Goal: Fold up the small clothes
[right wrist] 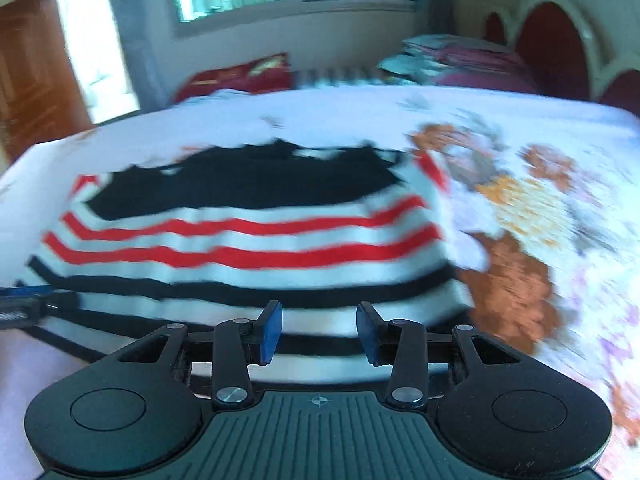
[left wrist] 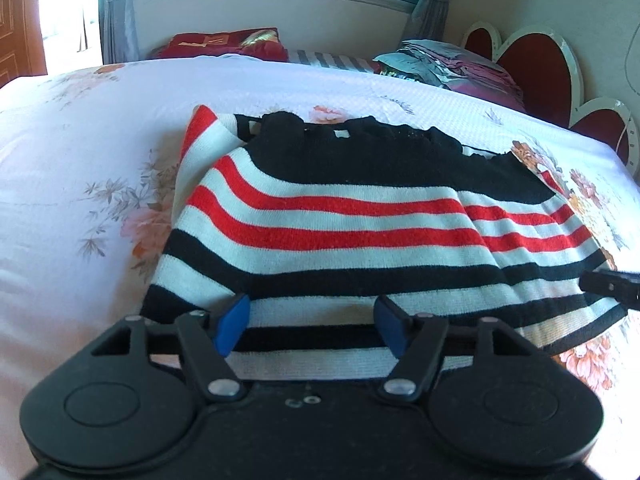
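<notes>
A small knitted sweater (left wrist: 352, 216) with black, white and red stripes lies on the bed, its sides folded in; it also shows in the right wrist view (right wrist: 248, 240), blurred. My left gripper (left wrist: 313, 326) is open, its blue pads over the sweater's near hem, left of middle. My right gripper (right wrist: 319, 330) is open, its pads over the near hem toward the sweater's right side. The right gripper's tip shows in the left wrist view (left wrist: 608, 285) at the sweater's right edge. The left gripper's tip shows in the right wrist view (right wrist: 28, 304) at the left edge.
The bed has a white floral sheet (left wrist: 88, 152). A red pillow (left wrist: 224, 42) and a pile of folded clothes (left wrist: 452, 64) lie at the far side. A red and white headboard (left wrist: 540, 68) stands at the right. A window and curtains are behind.
</notes>
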`<state>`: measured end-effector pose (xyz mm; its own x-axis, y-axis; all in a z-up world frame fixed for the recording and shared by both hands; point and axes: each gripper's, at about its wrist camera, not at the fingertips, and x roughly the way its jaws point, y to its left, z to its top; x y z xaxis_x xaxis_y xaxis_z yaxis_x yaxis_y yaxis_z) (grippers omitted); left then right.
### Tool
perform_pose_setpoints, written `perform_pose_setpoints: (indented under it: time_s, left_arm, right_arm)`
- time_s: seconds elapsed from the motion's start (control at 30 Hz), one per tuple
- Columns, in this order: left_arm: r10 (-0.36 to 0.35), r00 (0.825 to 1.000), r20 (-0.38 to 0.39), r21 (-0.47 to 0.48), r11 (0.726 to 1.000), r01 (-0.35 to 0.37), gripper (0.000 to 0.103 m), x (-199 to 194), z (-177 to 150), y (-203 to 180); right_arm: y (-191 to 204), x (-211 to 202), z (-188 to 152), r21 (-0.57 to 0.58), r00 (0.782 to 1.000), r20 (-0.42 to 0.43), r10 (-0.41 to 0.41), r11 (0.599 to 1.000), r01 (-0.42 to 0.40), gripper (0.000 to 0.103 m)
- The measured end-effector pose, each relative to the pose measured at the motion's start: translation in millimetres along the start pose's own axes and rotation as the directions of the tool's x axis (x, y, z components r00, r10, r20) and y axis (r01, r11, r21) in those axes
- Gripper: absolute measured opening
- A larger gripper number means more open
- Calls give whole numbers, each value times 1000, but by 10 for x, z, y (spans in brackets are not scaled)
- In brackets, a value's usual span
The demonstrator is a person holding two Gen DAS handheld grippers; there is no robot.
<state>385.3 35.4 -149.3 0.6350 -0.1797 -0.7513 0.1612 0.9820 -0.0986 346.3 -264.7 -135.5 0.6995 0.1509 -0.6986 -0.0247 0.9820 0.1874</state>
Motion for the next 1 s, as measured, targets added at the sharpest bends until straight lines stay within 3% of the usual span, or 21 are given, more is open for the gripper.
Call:
perform_pose_setpoints:
  time_s: [0.13,0.37,0.47,0.67,0.73,0.8,1.0]
  left_arm:
    - [49,999,-1,5,999,-49,73,10,-8,-99]
    - [80,997,-15,-95,992,-81,74,-44,16,-125]
    - [71,997,-25,-145,987,-74,74,-122,5,-107]
    - [6,999,-43,-268,963,-17,76,-358,-134,52]
    - [-15,998,-56,-333,943,-5,82,-424,-211,148]
    - [-49,997,-51,-428,903,23,83,-467,-319,282]
    - [-127,991,35,-595,794,122,86,-215,-428,535]
  right_arm:
    - [194,146,109,-7,995,0,101,995,-101,41]
    - [362,431,57,-118,992,-25,121,985,-123,41]
    - [353,410,28,-156,991,-32,130,979,-133,42]
    - [272,331,88,-91,988,-19,153,984,-155,43]
    - [267,286,111,-75,989,-16,150,986,-151,43]
    - [271,247,135,-57,988,-10,152,987,-152,43]
    - [320,300,204,-52,991,-6,136,989,-136,43]
